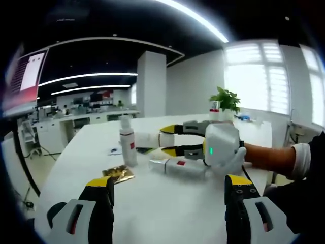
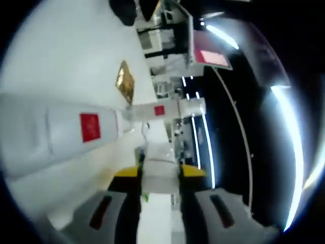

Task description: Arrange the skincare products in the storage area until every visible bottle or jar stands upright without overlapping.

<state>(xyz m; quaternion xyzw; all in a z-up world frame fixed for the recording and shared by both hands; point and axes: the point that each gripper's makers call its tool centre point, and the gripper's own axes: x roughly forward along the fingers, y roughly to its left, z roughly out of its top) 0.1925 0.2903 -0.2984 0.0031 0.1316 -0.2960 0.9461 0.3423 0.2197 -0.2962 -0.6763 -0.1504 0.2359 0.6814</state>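
On the white table [image 1: 152, 208] a white bottle with a red label [image 1: 128, 145] stands upright. A second white bottle with a red label [image 1: 180, 166] lies on its side to the right of it. My right gripper [image 1: 168, 140], held by a gloved hand, reaches in from the right just above the lying bottle and is shut on a small white container [image 1: 147, 140]. In the rolled right gripper view that container [image 2: 158, 185] sits between the yellow-tipped jaws of the right gripper [image 2: 159, 173], with the lying bottle [image 2: 61, 134] close by and the standing bottle [image 2: 162, 109] beyond. My left gripper [image 1: 168, 188] is open over bare table.
A gold foil packet [image 1: 118, 174] lies flat in front of the standing bottle, also seen as the gold packet [image 2: 125, 81]. A potted plant [image 1: 226, 99] stands at the table's far end. A person's forearm [image 1: 274, 157] crosses from the right. Office desks and a screen [image 1: 25, 76] lie beyond.
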